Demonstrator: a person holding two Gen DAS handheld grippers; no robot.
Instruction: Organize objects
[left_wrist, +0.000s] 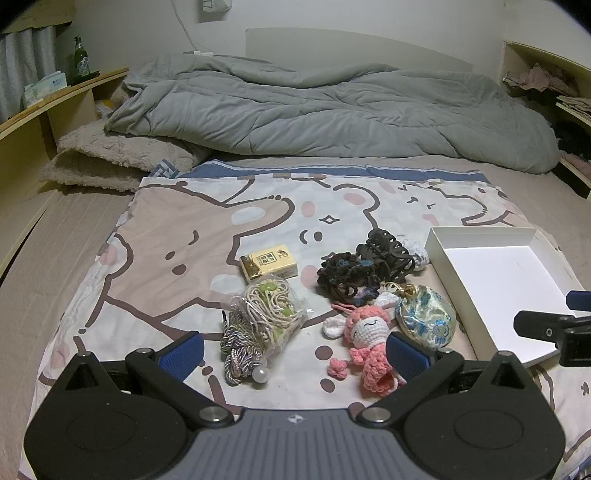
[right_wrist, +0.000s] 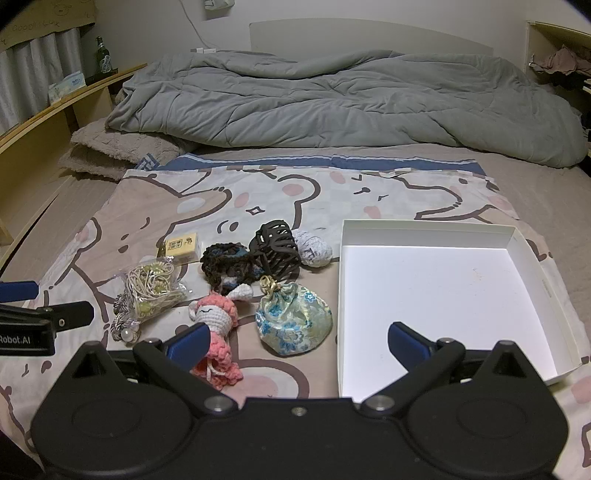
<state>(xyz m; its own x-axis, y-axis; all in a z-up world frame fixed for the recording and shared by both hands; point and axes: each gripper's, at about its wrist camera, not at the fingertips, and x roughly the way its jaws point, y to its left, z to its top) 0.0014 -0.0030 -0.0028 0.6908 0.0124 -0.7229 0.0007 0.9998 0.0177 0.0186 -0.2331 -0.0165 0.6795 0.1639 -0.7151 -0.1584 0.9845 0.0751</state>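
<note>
Crocheted pink doll (left_wrist: 369, 341) lies on the cartoon bedsheet (left_wrist: 166, 236), just ahead of the left gripper (left_wrist: 295, 350), jaws wide, holding nothing. Right gripper (right_wrist: 297, 341) also gapes, over a brocade pouch (right_wrist: 293, 321) beside the white box (right_wrist: 532, 280). Beyond: black hair claw (right_wrist: 275, 249), yellow pack (left_wrist: 269, 261).

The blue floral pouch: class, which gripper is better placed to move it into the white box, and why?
Probably the right. The right gripper is open, with the blue floral pouch just ahead between its fingers and the white box beside it. The left gripper faces the pink crochet doll.
</note>
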